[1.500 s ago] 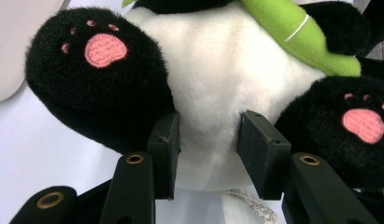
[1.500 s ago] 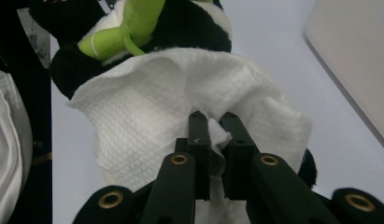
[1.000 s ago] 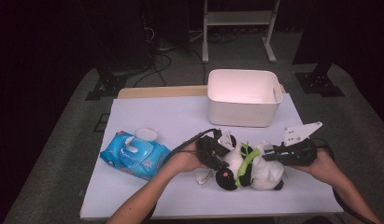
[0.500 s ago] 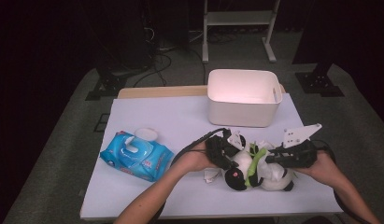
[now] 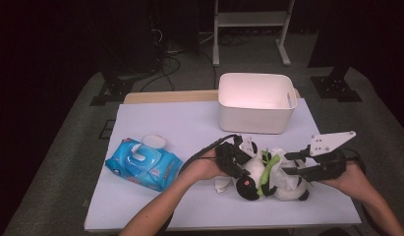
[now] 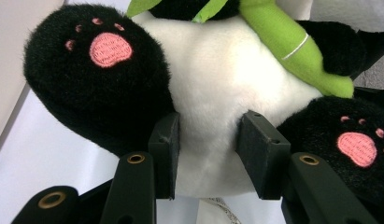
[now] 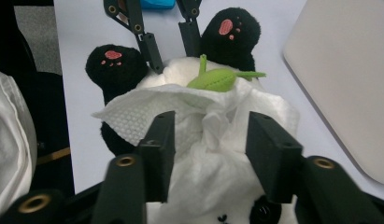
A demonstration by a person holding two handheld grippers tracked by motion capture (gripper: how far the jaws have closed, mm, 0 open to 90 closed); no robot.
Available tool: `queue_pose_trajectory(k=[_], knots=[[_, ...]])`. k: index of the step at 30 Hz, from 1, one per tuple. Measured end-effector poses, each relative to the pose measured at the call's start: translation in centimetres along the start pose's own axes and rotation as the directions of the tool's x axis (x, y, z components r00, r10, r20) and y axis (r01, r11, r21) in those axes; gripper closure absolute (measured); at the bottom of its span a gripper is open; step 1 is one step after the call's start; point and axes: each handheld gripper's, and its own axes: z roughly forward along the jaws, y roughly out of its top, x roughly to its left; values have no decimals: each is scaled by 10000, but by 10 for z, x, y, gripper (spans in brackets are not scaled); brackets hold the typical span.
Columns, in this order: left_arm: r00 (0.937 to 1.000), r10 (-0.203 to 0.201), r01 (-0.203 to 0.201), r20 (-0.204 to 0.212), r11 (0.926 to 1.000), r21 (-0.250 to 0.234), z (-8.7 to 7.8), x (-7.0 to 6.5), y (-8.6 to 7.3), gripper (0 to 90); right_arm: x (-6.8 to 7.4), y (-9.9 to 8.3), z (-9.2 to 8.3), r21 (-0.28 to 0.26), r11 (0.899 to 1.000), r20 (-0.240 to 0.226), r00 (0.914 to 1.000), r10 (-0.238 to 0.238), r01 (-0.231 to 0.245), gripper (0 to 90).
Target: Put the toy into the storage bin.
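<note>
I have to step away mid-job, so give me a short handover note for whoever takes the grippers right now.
Left gripper: shut on the panda plush, pinching its white belly between the two black legs.
Right gripper: jaws have just been opening; they stand apart with the white wipe between them, no firm pinch visible.
Things: the panda lies on its back near the table's front edge, the wipe draped over its chest. Blue wipes pack sits at left, white bin behind.
Done: wipe pulled out and laid on the panda.
Left: probably regrip the wipe and finish wiping.
</note>
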Motion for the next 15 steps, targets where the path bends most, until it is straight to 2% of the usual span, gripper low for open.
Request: queue_pose_trajectory(k=[5,6,9,11,12,15], knots=[[9999,-97,99,111,9999,-121,0,1,-2,584,1,4,19,413,9989,74,9997,-215,212,454],[9999,-100,101,140,9998,-141,0,2,-2,585,1,5,25,549,9982,77,9997,-245,240,467],[9998,-125,126,135,9999,-114,0,2,-2,585,3,5,38,923,9942,131,9984,-558,544,588],[9997,-188,190,136,9997,-175,1,3,-3,585,2,5,38,915,9939,103,9980,-626,614,607],[9996,-252,256,159,9993,-275,1,3,-3,586,-1,4,37,943,9940,-29,9984,-562,563,652],[9994,-279,286,197,9989,-361,3,3,-1,586,-5,0,35,933,9945,-119,9988,-473,482,671]])
